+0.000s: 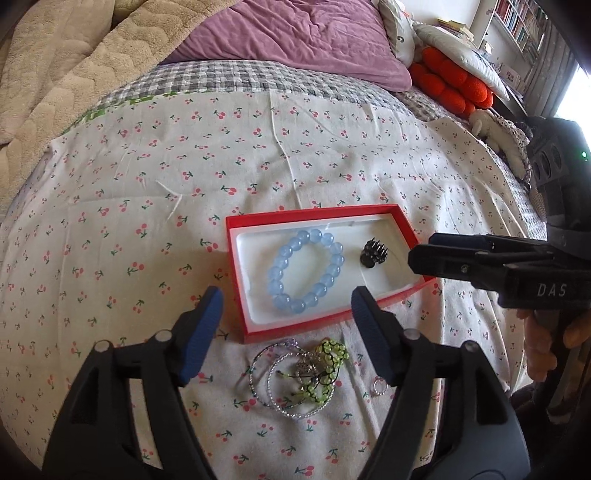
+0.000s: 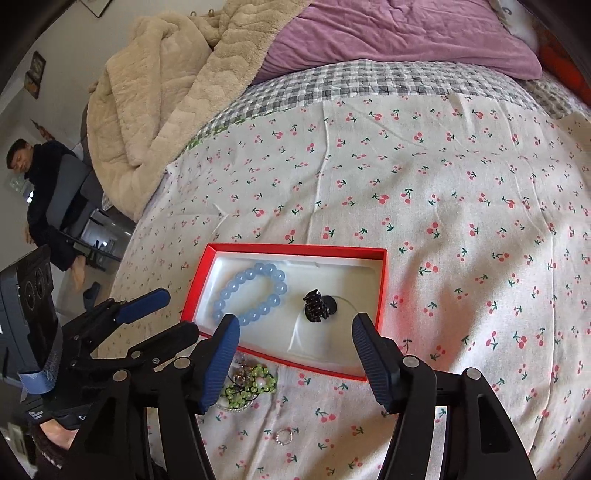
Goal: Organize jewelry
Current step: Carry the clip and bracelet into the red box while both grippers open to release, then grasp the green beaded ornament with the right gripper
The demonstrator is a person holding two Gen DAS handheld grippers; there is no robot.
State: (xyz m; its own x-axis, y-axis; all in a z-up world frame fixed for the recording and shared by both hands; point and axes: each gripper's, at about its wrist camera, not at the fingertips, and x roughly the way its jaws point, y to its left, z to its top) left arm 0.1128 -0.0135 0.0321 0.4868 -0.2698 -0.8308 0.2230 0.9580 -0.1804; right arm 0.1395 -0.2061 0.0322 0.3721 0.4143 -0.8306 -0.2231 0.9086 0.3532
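Observation:
A red box with a white liner lies on the cherry-print bed sheet; it also shows in the right wrist view. Inside are a blue bead bracelet and a black claw hair clip. In front of the box lie silver bangles, a green bead piece and a small ring. My left gripper is open and empty above the pile. My right gripper is open and empty over the box's near edge.
A purple pillow, a beige blanket and red cushions lie at the head of the bed. A person sits beyond the bed's left side. A bookshelf stands at the far right.

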